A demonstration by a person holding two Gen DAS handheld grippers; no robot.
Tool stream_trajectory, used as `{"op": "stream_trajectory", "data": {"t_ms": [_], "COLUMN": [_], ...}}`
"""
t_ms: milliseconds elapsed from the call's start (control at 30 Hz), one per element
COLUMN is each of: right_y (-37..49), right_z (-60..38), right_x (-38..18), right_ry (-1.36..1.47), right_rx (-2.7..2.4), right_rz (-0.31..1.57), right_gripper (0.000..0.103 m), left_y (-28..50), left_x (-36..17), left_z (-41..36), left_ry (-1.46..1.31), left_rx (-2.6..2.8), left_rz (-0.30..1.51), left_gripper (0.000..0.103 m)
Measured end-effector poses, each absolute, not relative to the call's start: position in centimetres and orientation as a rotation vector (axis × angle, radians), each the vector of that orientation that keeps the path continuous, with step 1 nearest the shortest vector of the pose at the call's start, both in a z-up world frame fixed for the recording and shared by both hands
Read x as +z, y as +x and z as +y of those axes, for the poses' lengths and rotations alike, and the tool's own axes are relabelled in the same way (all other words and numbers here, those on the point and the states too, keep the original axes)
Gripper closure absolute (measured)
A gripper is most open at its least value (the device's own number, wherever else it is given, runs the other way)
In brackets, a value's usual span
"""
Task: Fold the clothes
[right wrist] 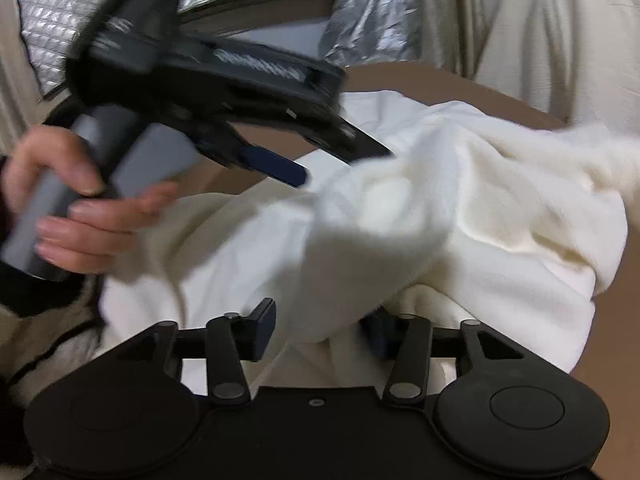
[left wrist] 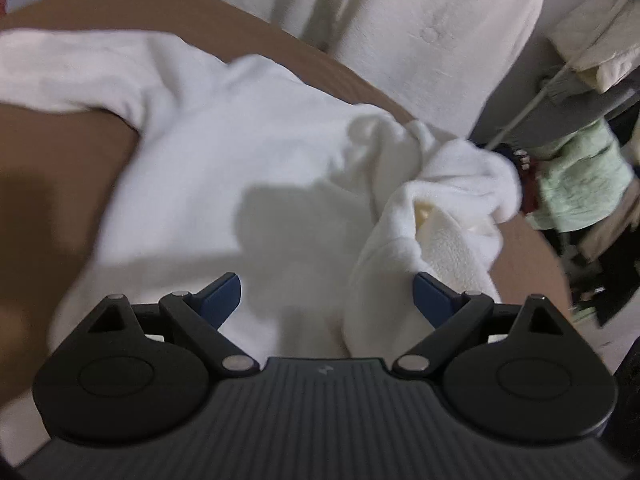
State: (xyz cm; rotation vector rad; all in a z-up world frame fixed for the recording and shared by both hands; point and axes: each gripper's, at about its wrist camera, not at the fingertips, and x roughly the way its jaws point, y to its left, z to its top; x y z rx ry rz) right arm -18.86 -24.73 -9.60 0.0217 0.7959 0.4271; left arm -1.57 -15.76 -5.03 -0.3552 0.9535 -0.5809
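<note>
A white fleece garment [left wrist: 224, 168] lies spread on a brown table [left wrist: 52, 184], with one side bunched into a heap [left wrist: 448, 216] at the right. My left gripper [left wrist: 326, 298] hovers over the flat part, open wide, with nothing between its blue pads. The right wrist view shows that left gripper [right wrist: 320, 160] held by a hand [right wrist: 92, 220], fingers apart above the cloth. My right gripper [right wrist: 320, 328] is partly open. A thick fold of the garment [right wrist: 420, 240] lies between its fingers and drapes over the right finger, hiding most of it.
A cream upholstered seat [left wrist: 420, 40] stands behind the table. Clutter and piled clothes [left wrist: 580, 184] fill the far right. A silver quilted cover [right wrist: 80, 20] lies at the back left in the right wrist view. The person's sleeve [right wrist: 36, 296] is at the left edge.
</note>
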Motion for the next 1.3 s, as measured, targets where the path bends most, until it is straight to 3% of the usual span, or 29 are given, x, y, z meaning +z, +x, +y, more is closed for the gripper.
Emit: {"op": "stream_trajectory", "data": {"t_ms": [100,233,367,400,433,467,500,667,833,867,933,1100,1167,1200,1300], "right_y": [-18.8,-17.9,-17.3,-17.2,-17.0,-16.9,-17.0,-18.4,-17.6,-16.9,-15.6,-11.5,-10.6,-10.6,-11.5], "right_z": [-26.0,-26.6,-26.4,-26.2,-26.1,-26.0,-25.9,-29.0,-34.8,-35.6,-36.7,-37.6,-37.3,-36.8,-35.7], "right_x": [-8.2,-8.2,-8.9,-9.1,-9.2,-9.2,-9.0,-5.6,-4.4,-4.8,-6.1,-11.3,-12.4,-12.1,-10.1], "right_ry": [0.088,0.114,0.087,0.082,0.092,0.098,0.093,0.162,0.421,0.478,0.576,0.751,0.787,0.764,0.678], "right_rx": [0.471,0.477,0.532,0.549,0.564,0.578,0.589,0.587,0.357,0.304,0.218,-0.074,-0.061,-0.046,-0.057], "right_rz": [0.789,0.788,0.824,0.829,0.84,0.849,0.852,0.739,0.648,0.643,0.654,0.786,0.773,0.756,0.696], "right_gripper": [0.046,0.045,0.045,0.045,0.045,0.045,0.045,0.046,0.044,0.042,0.023,0.017,0.036,0.067,0.073], "left_y": [-1.1,-0.6,-1.5,-1.5,-1.5,-1.4,-1.1,-1.4,-2.8,-3.1,-3.6,-4.7,-4.6,-4.3,-3.5], "left_x": [-5.7,-6.1,-4.5,-4.6,-4.7,-5.0,-5.6,-6.1,-6.1,-5.9,-5.6,-4.9,-4.8,-4.8,-4.3], "left_z": [-16.4,-17.4,-19.0,-19.4,-19.8,-20.2,-20.5,-18.6,-17.2,-17.2,-17.3,-17.3,-17.5,-17.7,-18.5], "left_ry": [-0.394,-0.442,-0.397,-0.381,-0.365,-0.337,-0.299,-0.142,-0.192,-0.204,-0.227,-0.282,-0.301,-0.311,-0.32], "left_rx": [-0.62,-0.643,-0.778,-0.776,-0.774,-0.762,-0.736,-0.528,-0.538,-0.56,-0.605,-0.708,-0.718,-0.711,-0.705], "left_rz": [0.983,1.053,1.007,1.013,1.019,1.031,1.041,0.951,0.967,0.964,0.956,0.948,0.971,0.981,0.972], "left_gripper": [0.0,0.001,0.0,0.007,0.045,0.07,0.085,0.085,0.086,0.086,0.086,0.086,0.085,0.084,0.08]}}
